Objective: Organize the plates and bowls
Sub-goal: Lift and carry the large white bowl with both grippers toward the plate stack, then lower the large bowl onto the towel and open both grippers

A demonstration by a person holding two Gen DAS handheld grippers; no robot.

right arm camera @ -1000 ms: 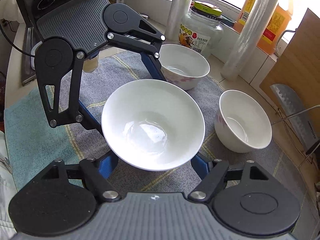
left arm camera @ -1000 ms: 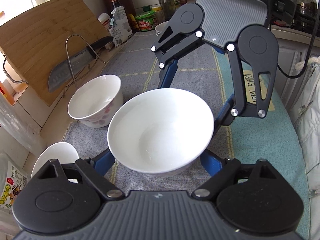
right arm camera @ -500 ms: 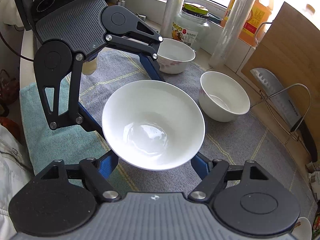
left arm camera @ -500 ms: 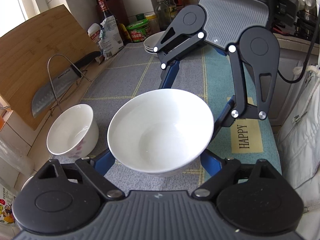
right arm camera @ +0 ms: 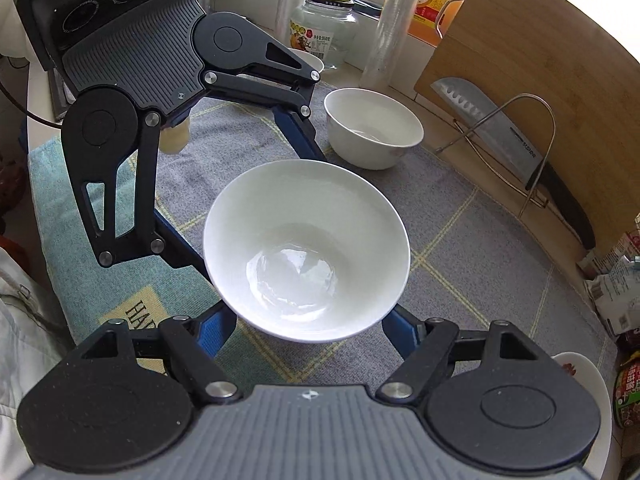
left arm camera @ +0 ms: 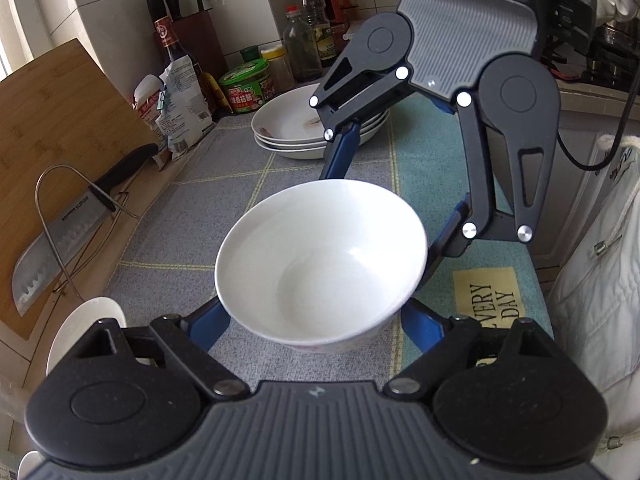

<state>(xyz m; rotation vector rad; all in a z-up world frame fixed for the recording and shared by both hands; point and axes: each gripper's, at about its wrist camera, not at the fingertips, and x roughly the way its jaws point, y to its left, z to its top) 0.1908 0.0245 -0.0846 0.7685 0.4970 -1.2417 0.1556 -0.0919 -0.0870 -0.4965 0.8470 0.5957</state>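
You have one white bowl gripped from opposite sides, the left gripper and the right gripper each clamped on its rim, holding it above the grey mat on the counter. From your right gripper's view one more bowl sits on the mat near the knife, and another's rim shows behind the far gripper. From the left, three stacked plates sit ahead near the jars

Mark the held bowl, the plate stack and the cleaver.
held bowl (left arm camera: 320,256): left wrist view, inside wall.
plate stack (left arm camera: 288,120): left wrist view, top plate's inner face.
cleaver (right arm camera: 488,120): right wrist view, blade.
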